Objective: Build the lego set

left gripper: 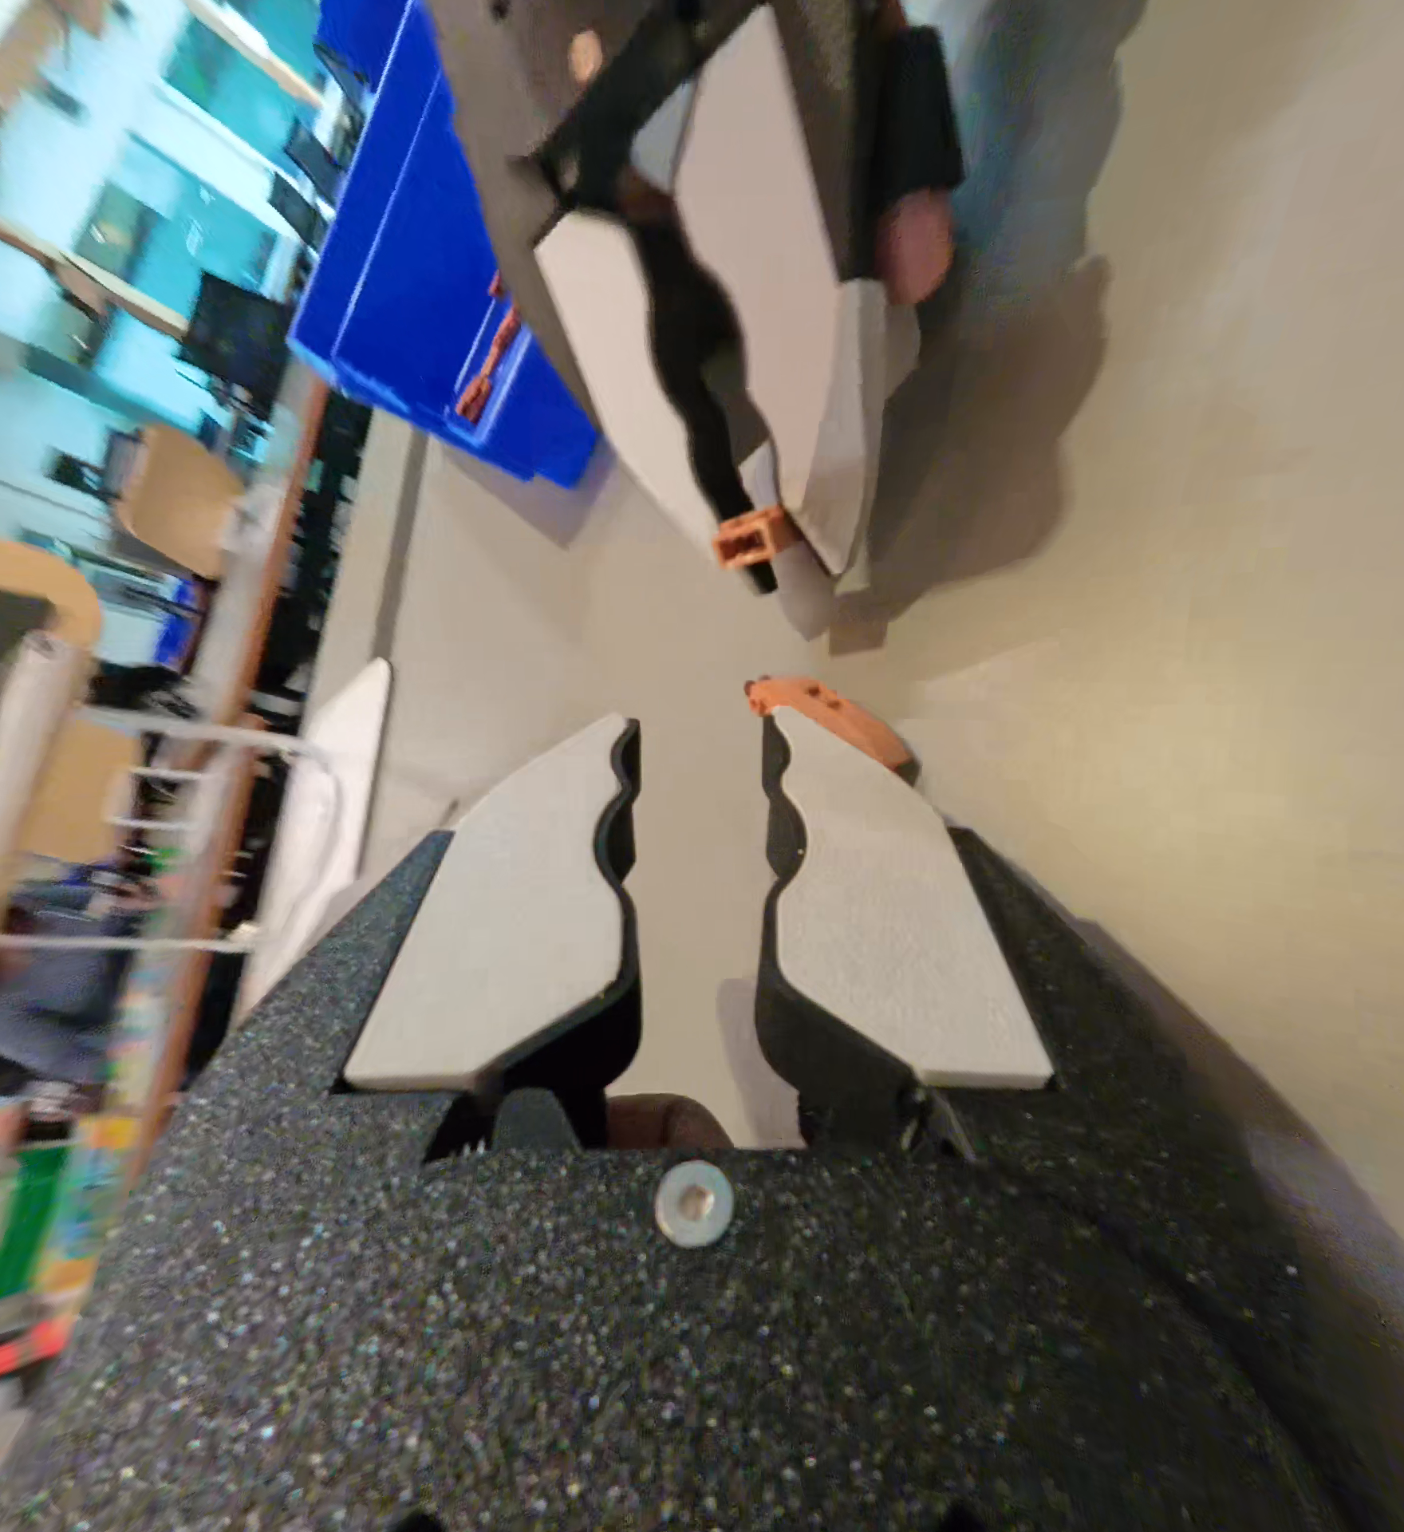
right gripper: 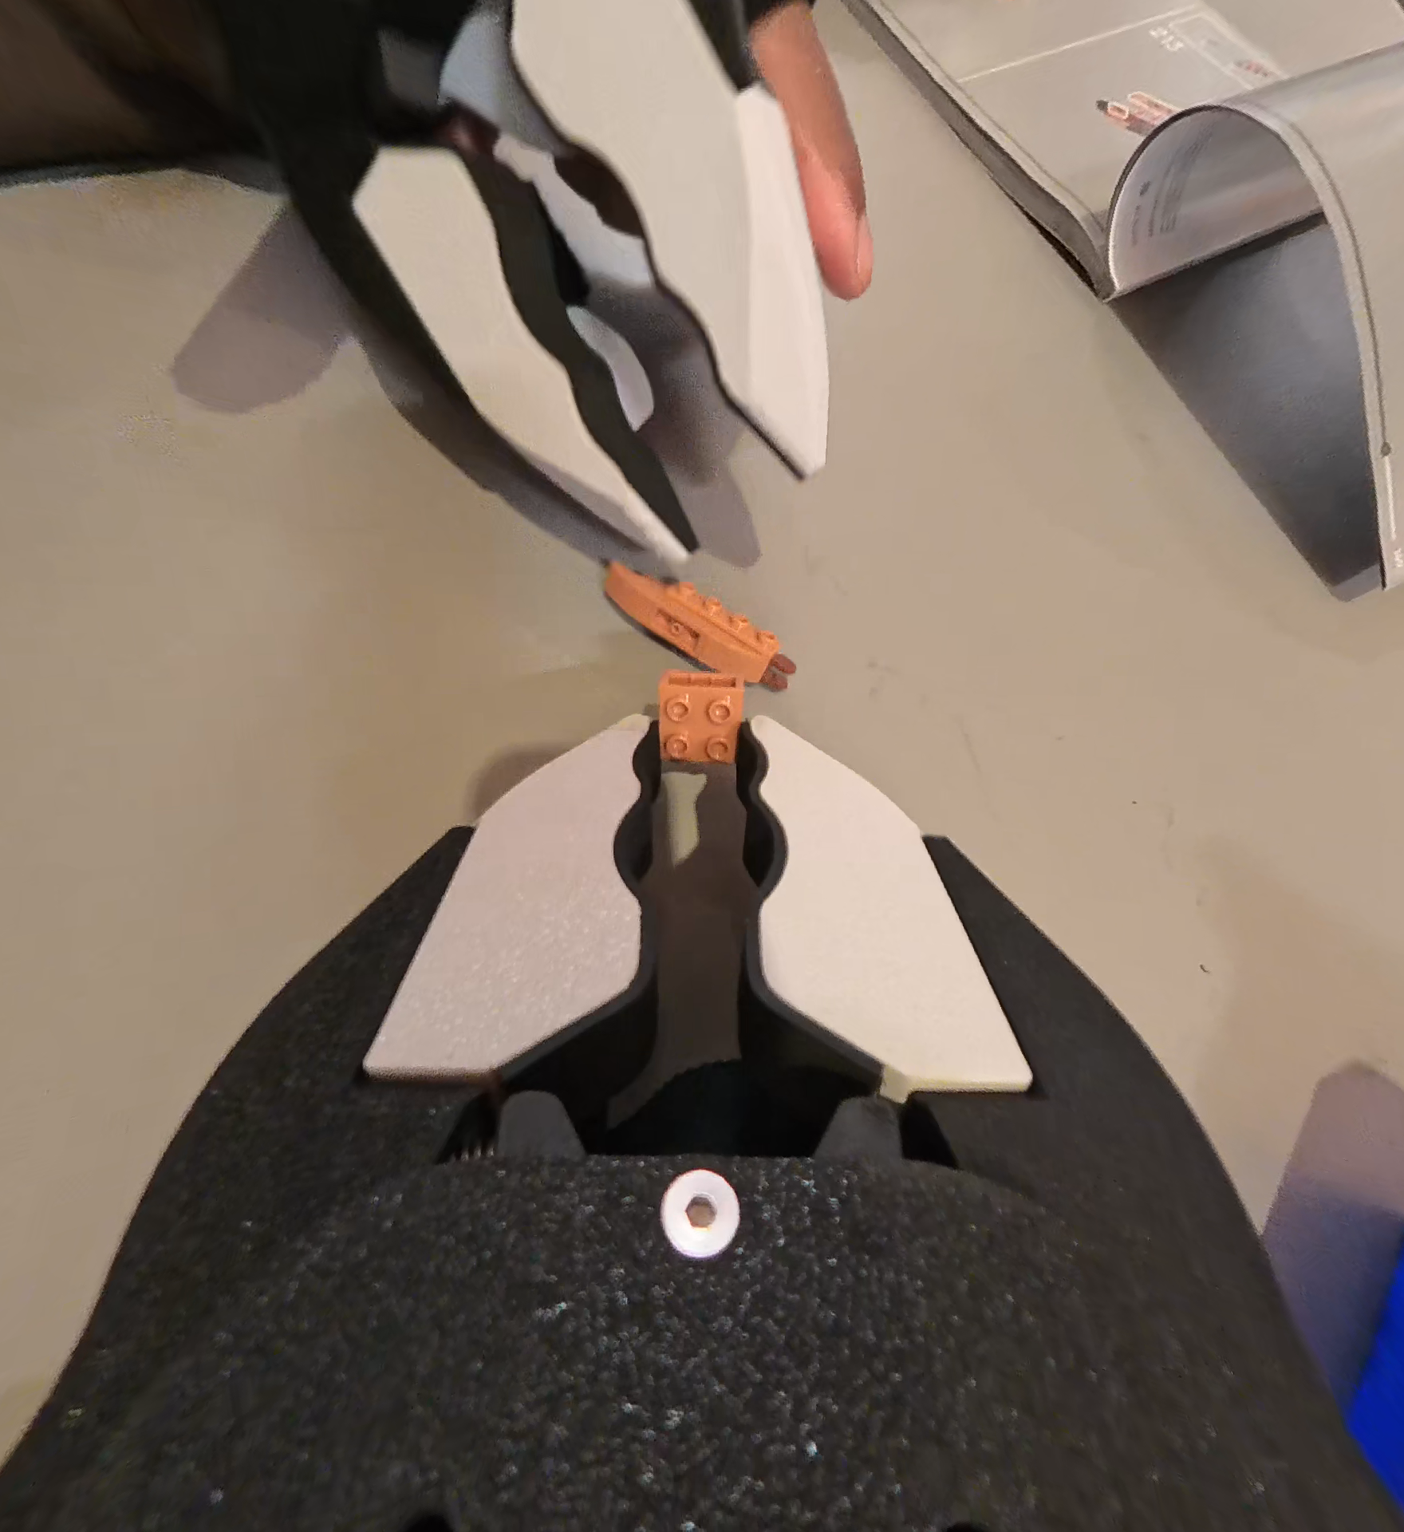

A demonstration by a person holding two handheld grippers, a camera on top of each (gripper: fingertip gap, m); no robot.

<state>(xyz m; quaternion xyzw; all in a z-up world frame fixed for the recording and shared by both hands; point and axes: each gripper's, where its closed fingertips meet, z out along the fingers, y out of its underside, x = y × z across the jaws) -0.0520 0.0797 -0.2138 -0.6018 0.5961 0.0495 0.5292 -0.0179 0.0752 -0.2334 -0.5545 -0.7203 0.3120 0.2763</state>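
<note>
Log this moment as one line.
right claw: shut on orange 2x2 brick | left claw: open, empty | orange sub-assembly: on table, between claws

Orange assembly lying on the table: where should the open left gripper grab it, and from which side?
Probably across the long flanks of the orange assembly, near its middle, coming from above. It lies flat on the table, long and narrow, studs up; the left gripper is open just beyond its rounded end. Keep off the end nearest the 2x2 brick held by the right gripper.

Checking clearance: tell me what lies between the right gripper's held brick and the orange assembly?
Nothing: right wrist view shows the brick almost touching the assembly, only bare table around.
</note>
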